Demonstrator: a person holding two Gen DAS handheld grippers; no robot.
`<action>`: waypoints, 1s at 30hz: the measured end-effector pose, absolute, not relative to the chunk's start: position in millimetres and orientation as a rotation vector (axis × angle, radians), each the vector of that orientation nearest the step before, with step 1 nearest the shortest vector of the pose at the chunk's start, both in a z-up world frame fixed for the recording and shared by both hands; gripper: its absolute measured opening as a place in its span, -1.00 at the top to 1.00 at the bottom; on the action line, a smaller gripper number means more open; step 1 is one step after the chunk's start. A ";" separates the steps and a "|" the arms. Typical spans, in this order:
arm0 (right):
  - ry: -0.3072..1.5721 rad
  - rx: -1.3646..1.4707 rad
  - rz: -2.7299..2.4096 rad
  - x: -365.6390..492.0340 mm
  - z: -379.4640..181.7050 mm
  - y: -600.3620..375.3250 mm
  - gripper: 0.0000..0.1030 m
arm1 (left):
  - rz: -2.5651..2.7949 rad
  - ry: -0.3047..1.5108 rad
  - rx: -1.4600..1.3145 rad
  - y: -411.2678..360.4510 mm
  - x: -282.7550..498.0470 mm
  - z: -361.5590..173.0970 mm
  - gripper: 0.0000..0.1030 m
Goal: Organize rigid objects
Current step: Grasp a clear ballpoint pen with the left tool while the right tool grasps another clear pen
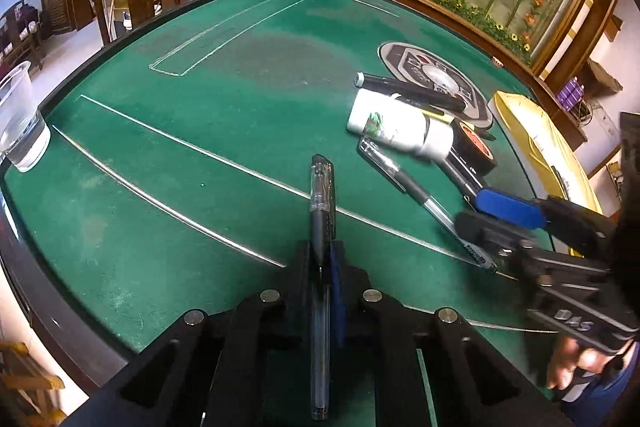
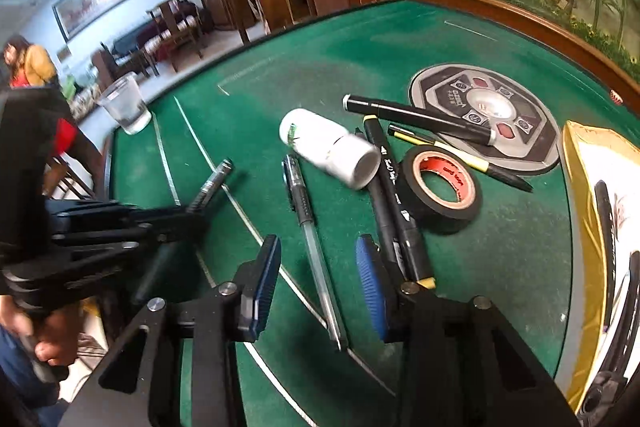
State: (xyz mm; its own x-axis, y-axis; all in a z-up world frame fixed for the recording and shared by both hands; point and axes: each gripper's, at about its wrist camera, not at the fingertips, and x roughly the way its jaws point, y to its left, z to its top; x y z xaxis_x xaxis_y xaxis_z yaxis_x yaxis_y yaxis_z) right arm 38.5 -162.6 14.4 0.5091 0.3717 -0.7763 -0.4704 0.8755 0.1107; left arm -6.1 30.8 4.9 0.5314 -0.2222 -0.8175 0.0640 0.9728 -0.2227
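Green felt table fills both views, with a grey round panel set in it at the far right. Near the right edge lies a gold-rimmed tray holding pens. Left gripper is clamped on a clear-capped pen that points far. Right gripper stands apart, its blue pads either side of a second clear pen lying on the felt. Beyond lie a white bottle on its side, black tape roll, and black markers. A plastic cup stands far left.
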 end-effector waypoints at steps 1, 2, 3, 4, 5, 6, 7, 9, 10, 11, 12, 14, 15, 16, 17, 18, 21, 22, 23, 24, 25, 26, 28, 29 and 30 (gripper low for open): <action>0.908 -0.138 0.498 41.1 12.3 -159.2 0.26 | -0.166 0.993 -0.153 27.2 -5.8 5.0 0.80; 0.909 -0.162 0.487 43.4 10.3 -155.3 0.26 | -0.159 0.987 -0.136 25.3 -6.2 5.2 0.80; 0.906 -0.188 0.474 44.8 8.7 -151.3 0.26 | -0.151 0.982 -0.125 23.8 -6.3 5.3 0.80; 0.909 -0.212 0.459 47.1 5.9 -147.4 0.26 | -0.144 0.976 -0.116 23.0 -7.2 5.6 0.80; 0.921 -0.220 0.458 49.5 2.4 -145.0 0.29 | -0.141 0.971 -0.105 20.6 -7.3 5.7 0.80; 0.928 -0.217 0.462 49.8 -0.5 -143.8 0.32 | -0.139 0.964 -0.095 20.2 -8.2 5.5 0.80; 0.912 -0.227 0.460 48.1 -0.7 -143.2 0.51 | -0.137 0.956 -0.082 19.3 -8.9 5.1 0.80; 0.908 -0.256 0.473 44.6 -1.6 -141.1 0.82 | -0.123 0.945 -0.058 16.4 -10.0 5.0 0.80; 0.911 -0.247 0.473 43.9 -2.0 -141.8 0.84 | -0.109 0.939 -0.056 15.9 -10.0 5.2 0.80; 0.909 -0.243 0.472 42.4 -2.5 -142.5 0.84 | -0.095 0.932 -0.048 14.5 -10.0 5.4 0.80; 0.906 -0.237 0.476 40.5 -2.5 -143.6 0.84 | -0.088 0.924 -0.036 12.3 -10.6 5.6 0.80; 0.915 -0.197 0.497 36.7 -0.3 -149.1 0.84 | -0.062 0.894 -0.011 8.2 -12.6 9.0 0.80; 0.916 -0.173 0.508 34.8 2.1 -152.8 0.84 | -0.051 0.878 0.005 6.4 -14.1 11.3 0.80; 0.911 -0.157 0.515 33.2 4.1 -155.1 0.84 | -0.044 0.865 0.021 5.0 -14.5 13.3 0.80; 0.907 -0.146 0.521 31.6 6.4 -156.1 0.84 | -0.031 0.850 0.035 3.2 -15.4 15.6 0.80; 0.902 -0.136 0.533 29.9 9.1 -156.0 0.84 | -0.022 0.840 0.045 2.0 -16.4 17.2 0.80; 0.888 -0.124 0.565 24.4 13.7 -152.7 0.84 | -0.003 0.820 0.067 -0.6 -17.1 20.7 0.80; 0.885 -0.124 0.574 23.0 14.7 -151.3 0.84 | 0.006 0.812 0.072 -0.7 -17.7 21.7 0.80; 0.880 -0.124 0.583 21.6 15.6 -150.2 0.84 | 0.010 0.810 0.079 -1.2 -17.5 22.1 0.80; 0.877 -0.124 0.585 20.4 16.5 -149.6 0.84 | 0.015 0.808 0.086 -1.4 -17.7 22.3 0.80; 0.878 -0.125 0.585 19.8 16.7 -149.0 0.84 | 0.023 0.806 0.089 -1.3 -18.2 22.4 0.80; 0.879 -0.124 0.587 19.6 16.4 -148.9 0.84 | 0.026 0.805 0.090 -1.2 -18.3 22.5 0.80; 0.880 -0.116 0.586 19.8 16.7 -149.8 0.84 | 0.031 0.807 0.093 -0.6 -18.4 22.4 0.80; 0.879 -0.111 0.585 20.1 17.2 -150.4 0.84 | 0.035 0.805 0.093 -0.3 -18.9 22.7 0.80; 0.878 -0.104 0.588 21.1 18.0 -151.2 0.84 | 0.037 0.803 0.094 -0.1 -20.6 23.2 0.80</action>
